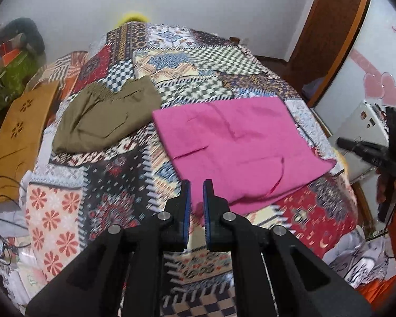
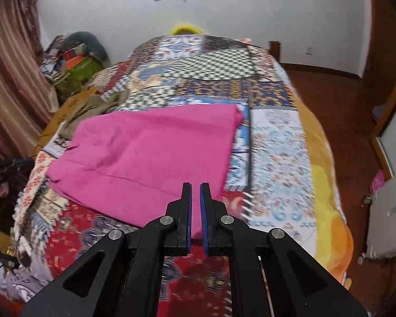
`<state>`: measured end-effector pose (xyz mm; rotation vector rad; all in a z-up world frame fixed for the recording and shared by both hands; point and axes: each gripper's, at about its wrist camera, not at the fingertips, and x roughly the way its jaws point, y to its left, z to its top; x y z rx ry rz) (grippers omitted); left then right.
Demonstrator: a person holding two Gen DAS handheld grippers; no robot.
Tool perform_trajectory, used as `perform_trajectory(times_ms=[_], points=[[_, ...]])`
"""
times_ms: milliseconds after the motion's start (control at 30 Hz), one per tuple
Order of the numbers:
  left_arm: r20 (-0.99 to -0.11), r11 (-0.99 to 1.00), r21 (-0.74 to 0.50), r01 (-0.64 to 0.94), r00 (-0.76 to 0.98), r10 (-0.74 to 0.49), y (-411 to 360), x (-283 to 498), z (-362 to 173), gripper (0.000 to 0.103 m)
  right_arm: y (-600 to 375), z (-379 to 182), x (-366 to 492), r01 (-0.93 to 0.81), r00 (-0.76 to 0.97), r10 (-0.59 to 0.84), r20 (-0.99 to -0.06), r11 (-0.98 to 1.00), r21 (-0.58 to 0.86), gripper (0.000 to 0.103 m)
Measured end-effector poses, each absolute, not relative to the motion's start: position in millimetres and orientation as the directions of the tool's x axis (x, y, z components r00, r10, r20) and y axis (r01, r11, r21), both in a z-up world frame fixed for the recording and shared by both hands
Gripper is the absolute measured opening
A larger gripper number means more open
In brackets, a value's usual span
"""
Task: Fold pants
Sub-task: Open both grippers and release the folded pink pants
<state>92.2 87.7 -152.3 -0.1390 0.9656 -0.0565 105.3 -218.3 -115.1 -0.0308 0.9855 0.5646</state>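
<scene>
The magenta cotton pants [image 1: 240, 148] are seen lying folded into a flat rectangle on the patchwork-quilted bed [image 1: 134, 179], just beside a folded olive-green garment [image 1: 105, 116]. The left gripper [image 1: 197, 187] is held above the near edge of the pants with its jaws almost closed and nothing between them; the right gripper [image 2: 196, 189] is likewise nearly closed and empty over the near right corner. If another fold is wanted, the near edge is best pinched at both corners together, lifted evenly and laid across so that the edges meet without creasing. The far edge of the pants is foreshortened, the number of layers cannot be judged, and both views are blurred. The waistband and leg ends cannot be told apart.
</scene>
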Motion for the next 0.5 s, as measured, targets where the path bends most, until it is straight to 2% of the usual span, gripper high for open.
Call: perform_trajectory(times_ms=[67, 200, 367, 500], points=[[-0.821, 0.988, -0.152, 0.010, 0.556, -0.132, 77.8, 102.1, -154.8, 0.007, -205.3, -120.1, 105.0, -0.483, 0.408, 0.431, -0.805, 0.850, 0.210, 0.007], [-0.847, 0.985, -0.165, 0.040, 0.505, -0.163, 59.1, 119.3, -172.6, 0.007, -186.0, -135.0, 102.6, -0.523, 0.360, 0.443, -0.821, 0.825, 0.215, 0.019], [-0.887, 0.986, -0.155, 0.057, 0.431, -0.164, 50.7, 124.0, -203.5, 0.008, -175.9, -158.7, 100.5, -0.555, 0.288, 0.423, -0.859, 0.805, 0.210, 0.019], [-0.884, 0.982, -0.183, 0.047, 0.429, -0.185, 57.1, 117.9, -213.5, 0.011, -188.6, -170.4, 101.3, -0.533, 0.273, 0.427, -0.862, 0.813, 0.233, 0.019]])
